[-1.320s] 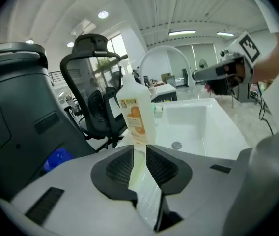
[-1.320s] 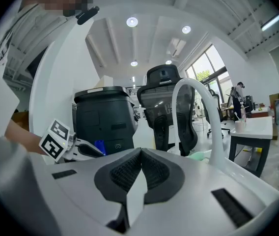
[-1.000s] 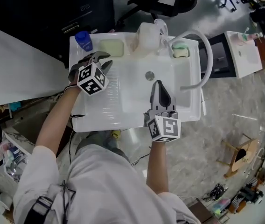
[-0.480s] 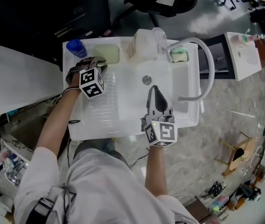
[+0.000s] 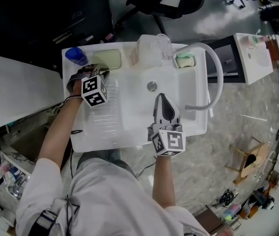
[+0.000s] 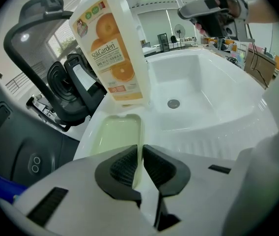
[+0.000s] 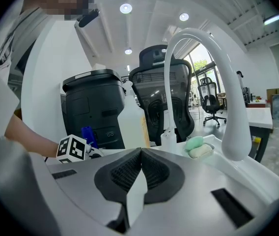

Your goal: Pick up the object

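A pale yellow-green sponge (image 5: 107, 58) (image 6: 115, 132) lies in a recess on the back left ledge of the white sink unit (image 5: 105, 132). My left gripper (image 5: 101, 69) (image 6: 140, 149) hovers just in front of it, jaws shut with nothing between them. A tall detergent bottle with an orange label (image 5: 149, 50) (image 6: 112, 43) stands to the sponge's right. My right gripper (image 5: 162, 98) (image 7: 141, 154) is over the basin near the drain (image 5: 152, 86) (image 6: 173, 103), shut and empty.
A white curved faucet (image 5: 213, 68) (image 7: 213, 73) arches over the basin's right side. Green soap (image 5: 184, 60) (image 7: 198, 146) lies by its base. A blue-capped bottle (image 5: 74, 55) (image 7: 88, 134) stands at the back left corner. An office chair (image 6: 56, 82) is behind the sink.
The head view has shifted a little. My left gripper has edged closer to the yellow-green sponge. The right gripper stays over the basin; both remain shut.
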`<state>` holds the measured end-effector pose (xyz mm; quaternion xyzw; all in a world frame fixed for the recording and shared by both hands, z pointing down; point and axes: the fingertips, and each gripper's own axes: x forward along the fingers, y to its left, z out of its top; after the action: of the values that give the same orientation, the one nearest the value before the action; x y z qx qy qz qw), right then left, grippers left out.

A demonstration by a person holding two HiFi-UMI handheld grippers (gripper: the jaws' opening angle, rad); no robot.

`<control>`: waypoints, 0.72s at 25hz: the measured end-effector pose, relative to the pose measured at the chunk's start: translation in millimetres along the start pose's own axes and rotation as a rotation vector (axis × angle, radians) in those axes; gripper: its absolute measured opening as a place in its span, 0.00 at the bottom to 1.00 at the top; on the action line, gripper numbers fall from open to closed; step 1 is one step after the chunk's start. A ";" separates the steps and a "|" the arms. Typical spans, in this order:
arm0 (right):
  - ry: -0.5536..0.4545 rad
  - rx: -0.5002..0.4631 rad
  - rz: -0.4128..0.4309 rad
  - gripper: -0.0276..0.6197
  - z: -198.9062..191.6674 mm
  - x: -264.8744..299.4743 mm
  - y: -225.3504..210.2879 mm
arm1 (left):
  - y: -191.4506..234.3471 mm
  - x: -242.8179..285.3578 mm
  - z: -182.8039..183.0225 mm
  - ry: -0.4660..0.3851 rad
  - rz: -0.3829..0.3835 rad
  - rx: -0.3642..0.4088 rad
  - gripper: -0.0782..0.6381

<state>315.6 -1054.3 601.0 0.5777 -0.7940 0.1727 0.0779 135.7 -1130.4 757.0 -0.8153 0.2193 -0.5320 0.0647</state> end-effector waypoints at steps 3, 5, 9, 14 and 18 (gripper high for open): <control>-0.001 -0.005 0.003 0.05 1.5 -1.0 1.9 | -2.7 -2.3 1.5 -0.010 -0.010 0.004 0.18; -0.002 -0.008 0.006 0.05 3.0 -2.1 2.7 | -4.3 -5.5 5.3 -0.021 -0.013 0.003 0.17; -0.002 -0.014 0.013 0.05 4.8 -7.5 5.5 | -3.6 -17.3 17.2 -0.059 0.008 -0.014 0.17; -0.008 -0.039 0.036 0.05 7.5 -17.7 16.2 | -1.2 -41.8 34.7 -0.112 0.045 -0.025 0.17; -0.024 -0.045 0.042 0.05 12.1 -30.3 21.8 | -3.1 -66.2 46.5 -0.149 0.078 -0.033 0.17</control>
<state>305.7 -1025.8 575.9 0.5608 -0.8106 0.1493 0.0777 155.9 -1105.3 682.7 -0.8443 0.2544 -0.4633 0.0881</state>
